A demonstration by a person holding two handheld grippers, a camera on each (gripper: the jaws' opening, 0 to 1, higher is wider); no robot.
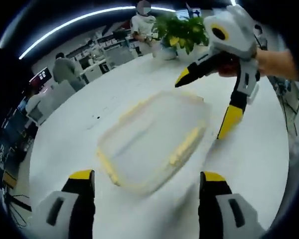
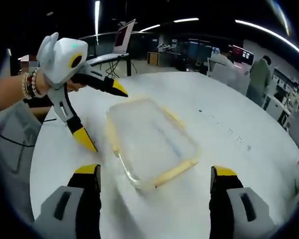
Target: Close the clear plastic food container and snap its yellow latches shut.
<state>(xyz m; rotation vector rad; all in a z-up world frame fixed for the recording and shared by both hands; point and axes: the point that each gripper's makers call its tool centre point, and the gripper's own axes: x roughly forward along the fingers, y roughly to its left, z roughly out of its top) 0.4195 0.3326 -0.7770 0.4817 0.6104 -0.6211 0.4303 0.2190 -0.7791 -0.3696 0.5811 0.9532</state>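
A clear plastic food container [image 1: 152, 142] with yellow latches along its edges lies flat on the white table [image 1: 259, 164], blurred by motion. My left gripper [image 1: 147, 177] is open just short of its near edge, holding nothing. The right gripper [image 1: 205, 102] comes in from the upper right, open, with its yellow tips at the container's far right corner. In the right gripper view the container [image 2: 152, 144] lies ahead of my open right gripper [image 2: 155, 172]. The left gripper [image 2: 103, 115] is open at the container's left side. I cannot tell whether the latches are snapped.
A potted plant [image 1: 182, 32] stands at the table's far edge, with a person in white [image 1: 142, 22] behind it. A laptop [image 2: 124, 35] sits at the far side. A hand with bead bracelets [image 2: 30, 84] holds the left gripper. Office desks and chairs surround the table [image 2: 239, 114].
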